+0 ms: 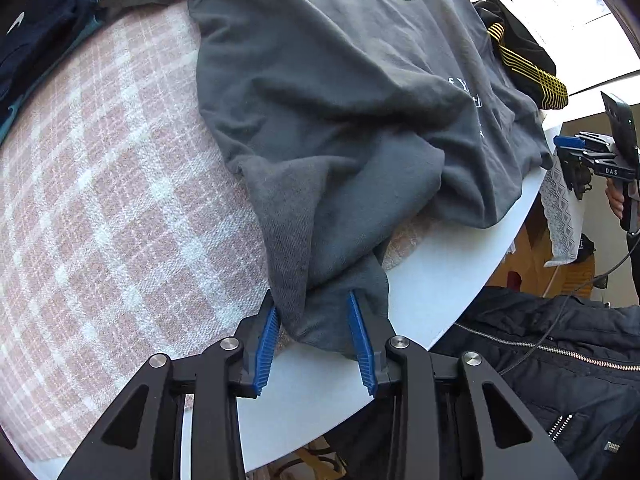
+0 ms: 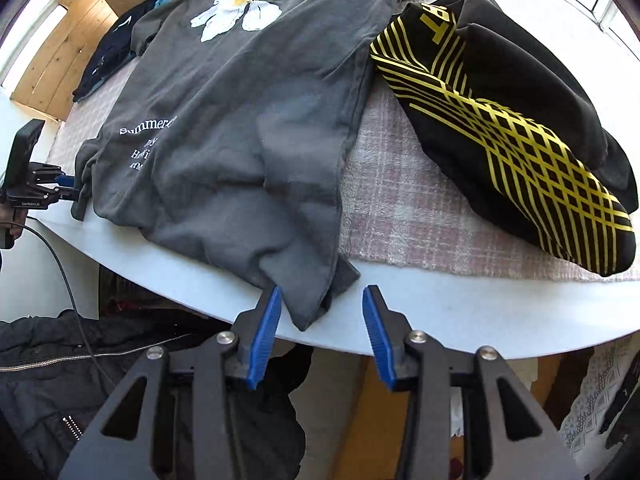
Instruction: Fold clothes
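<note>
A dark grey sweatshirt (image 1: 340, 80) (image 2: 240, 120) with a white flower print and white lettering lies spread on the table, its hem toward me. My left gripper (image 1: 312, 300) stands at one bottom corner; the bunched hem lies loosely between its blue pads, which are spread apart. My right gripper (image 2: 322, 292) is at the other bottom corner. That corner's tip lies beside the left pad, and the right pad is well clear of it. Each gripper also shows small at the edge of the other view: the right gripper (image 1: 566, 150) and the left gripper (image 2: 72, 184).
A pink plaid blanket (image 1: 100, 200) (image 2: 400, 208) covers the white round table (image 1: 440, 280) (image 2: 440, 300). A black garment with yellow stripes (image 2: 500, 140) (image 1: 520, 64) lies right of the sweatshirt, dark navy clothes (image 1: 40, 40) (image 2: 108, 60) at the far left. A black zipped jacket (image 1: 560, 360) sits below the table edge.
</note>
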A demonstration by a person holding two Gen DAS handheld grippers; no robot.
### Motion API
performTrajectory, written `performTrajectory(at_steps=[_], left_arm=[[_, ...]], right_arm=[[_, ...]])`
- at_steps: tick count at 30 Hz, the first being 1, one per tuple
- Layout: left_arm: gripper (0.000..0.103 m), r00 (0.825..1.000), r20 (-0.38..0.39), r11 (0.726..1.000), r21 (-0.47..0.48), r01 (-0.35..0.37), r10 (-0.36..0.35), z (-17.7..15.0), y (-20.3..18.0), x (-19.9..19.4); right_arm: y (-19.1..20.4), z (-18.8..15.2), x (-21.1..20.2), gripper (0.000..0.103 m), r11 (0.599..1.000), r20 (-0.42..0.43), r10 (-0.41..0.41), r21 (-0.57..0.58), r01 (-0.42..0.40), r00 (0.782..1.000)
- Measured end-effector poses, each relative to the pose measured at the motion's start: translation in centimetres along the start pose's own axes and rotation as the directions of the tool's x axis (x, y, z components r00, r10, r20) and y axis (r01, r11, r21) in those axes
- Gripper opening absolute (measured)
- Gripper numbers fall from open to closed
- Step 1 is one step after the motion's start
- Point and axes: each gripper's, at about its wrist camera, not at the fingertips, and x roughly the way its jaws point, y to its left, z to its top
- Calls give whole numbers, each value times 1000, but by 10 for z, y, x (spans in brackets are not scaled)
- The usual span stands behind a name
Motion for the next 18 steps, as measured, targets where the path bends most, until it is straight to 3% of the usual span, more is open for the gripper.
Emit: performTrajectory(at_steps=[2, 3, 6, 13, 16, 18], left_arm=[[10, 1000, 4, 1000, -3, -7, 7, 0, -5, 2], [6, 1000, -1, 1000, -3, -7, 7, -1, -7, 4], [6, 1000, 10, 1000, -14, -10, 10, -4, -13, 5], [6, 999, 34, 1000, -25, -6, 6, -9, -27, 1], [5, 999, 45, 1000, -29, 1, 0, -10, -33, 1], [5, 999, 47, 1000, -29, 5, -4, -11, -37, 2]], right_arm=[[0, 1, 5, 45, 1000, -9, 23, -17, -23, 1000], [2, 2, 9, 45, 999, -18, 6, -40, -7, 1000], [9, 3, 20, 46, 994, -34, -46, -99, 42, 998], [38, -8, 19, 45, 967, 11, -53, -249, 54, 999], [38, -5, 27, 44, 967, -13, -45, -250, 41, 999], [36, -3, 36, 27, 964, -39, -90, -256, 77, 995]])
